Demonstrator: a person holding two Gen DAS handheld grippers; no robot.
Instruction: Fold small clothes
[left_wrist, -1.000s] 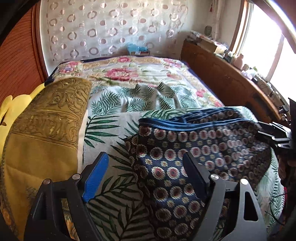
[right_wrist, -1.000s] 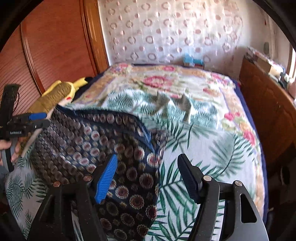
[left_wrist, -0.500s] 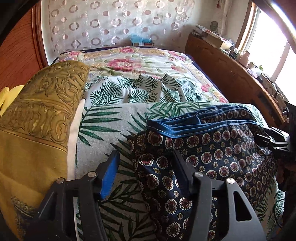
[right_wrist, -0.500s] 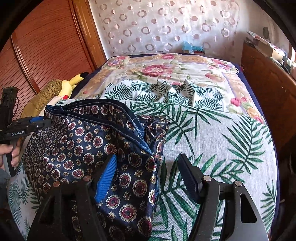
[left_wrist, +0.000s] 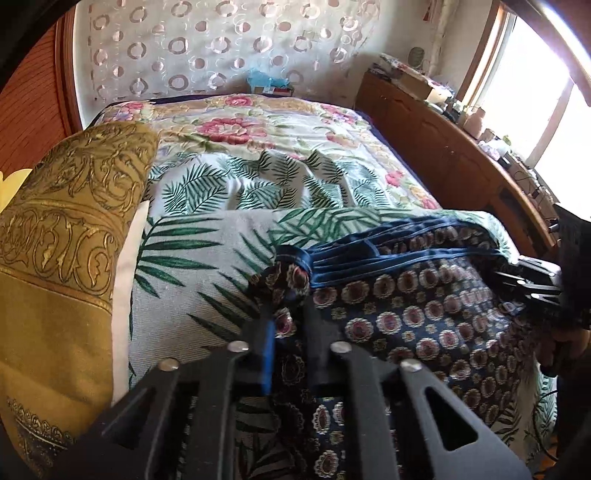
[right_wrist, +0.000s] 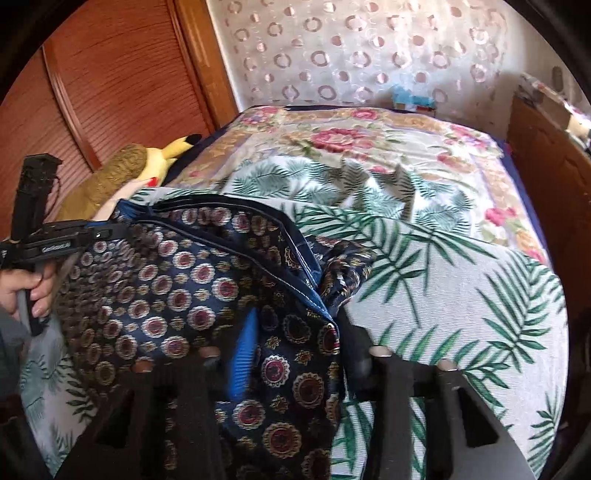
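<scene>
Shorts (left_wrist: 424, 306) spread on the bed's palm-leaf cover (left_wrist: 207, 266).
Your left tool (left_wrist: 290, 314) pinches their waistband corner; your right tool (right_wrist: 295, 328) stands narrow, with the opposite edge between its fingers.

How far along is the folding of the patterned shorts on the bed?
Early stage. Done: the shorts lie spread flat on the palm-leaf cover. In hand: the left gripper is shut on the waistband corner, and the right gripper has its fingers around the opposite corner, with cloth between them. Left: no fold shows yet, so every fold remains.
</scene>
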